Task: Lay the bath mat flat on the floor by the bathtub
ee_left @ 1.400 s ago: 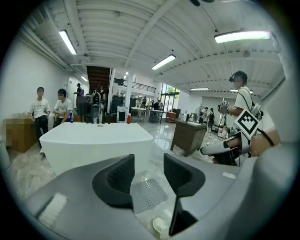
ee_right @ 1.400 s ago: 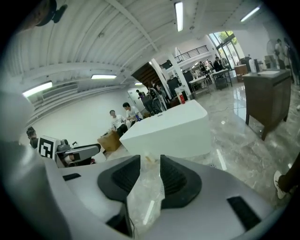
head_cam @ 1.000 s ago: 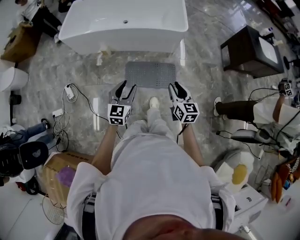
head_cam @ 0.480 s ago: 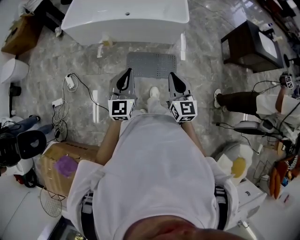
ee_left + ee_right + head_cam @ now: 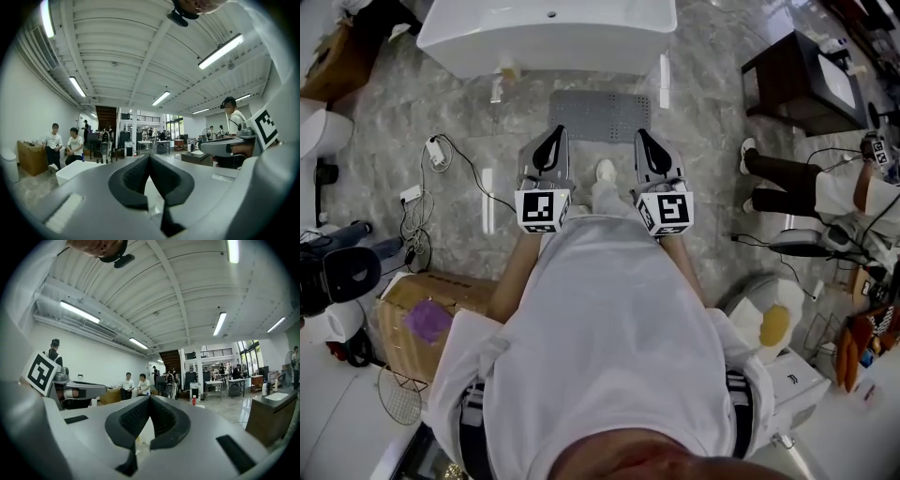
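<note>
1. Lying flat on the glossy, grey-veined stone floor (image 5: 712,178), the bath mat (image 5: 600,112) is a grey rectangle studded with rows of small dots. Its long edge runs just beside the bathtub (image 5: 548,37), a smooth white tub with rounded corners.
2. The left gripper (image 5: 553,139) has its ribbed black pads pressed together at the tips, with nothing between them. Its grey shell looks matte and smooth.
3. The right gripper (image 5: 642,139) is closed the same way and also empty, its curved pads meeting in a narrow point.
4. In the head view both tapered tips overlap the mat's near edge, side by side, with a white shoe (image 5: 606,172) between them.
</note>
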`<move>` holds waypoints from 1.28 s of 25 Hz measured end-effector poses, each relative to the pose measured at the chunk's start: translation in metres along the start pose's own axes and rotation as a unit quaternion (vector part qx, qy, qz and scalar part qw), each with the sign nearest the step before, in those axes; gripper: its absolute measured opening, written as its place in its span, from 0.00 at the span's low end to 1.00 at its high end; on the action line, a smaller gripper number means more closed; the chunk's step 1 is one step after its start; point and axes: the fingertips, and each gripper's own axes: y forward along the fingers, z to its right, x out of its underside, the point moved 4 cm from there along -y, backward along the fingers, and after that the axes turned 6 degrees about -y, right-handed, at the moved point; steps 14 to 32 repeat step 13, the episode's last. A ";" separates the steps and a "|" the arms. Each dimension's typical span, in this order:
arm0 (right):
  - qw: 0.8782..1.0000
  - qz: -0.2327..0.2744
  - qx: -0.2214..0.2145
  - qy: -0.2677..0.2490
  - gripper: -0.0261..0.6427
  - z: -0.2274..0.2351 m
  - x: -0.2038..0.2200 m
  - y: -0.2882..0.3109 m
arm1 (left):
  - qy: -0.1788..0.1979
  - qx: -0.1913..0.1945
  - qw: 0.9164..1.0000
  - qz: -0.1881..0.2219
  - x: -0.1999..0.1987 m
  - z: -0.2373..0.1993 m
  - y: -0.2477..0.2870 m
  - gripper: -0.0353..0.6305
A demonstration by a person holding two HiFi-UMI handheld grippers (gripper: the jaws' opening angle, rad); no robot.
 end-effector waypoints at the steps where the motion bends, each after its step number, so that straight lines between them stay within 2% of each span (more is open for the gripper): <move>1: 1.000 0.002 0.001 0.000 0.04 0.001 -0.002 0.000 | 0.001 0.001 1.000 0.001 -0.002 0.000 0.000 0.05; 7: 1.000 0.011 -0.007 -0.014 0.04 -0.008 -0.007 0.000 | 0.007 0.000 1.000 0.005 -0.002 -0.005 -0.003 0.05; 13: 1.000 0.010 0.007 -0.011 0.04 0.001 -0.007 -0.002 | 0.013 0.007 1.000 0.002 0.001 0.002 0.001 0.05; 32: 1.000 0.010 0.007 -0.011 0.04 0.001 -0.007 -0.002 | 0.013 0.007 1.000 0.002 0.001 0.002 0.001 0.05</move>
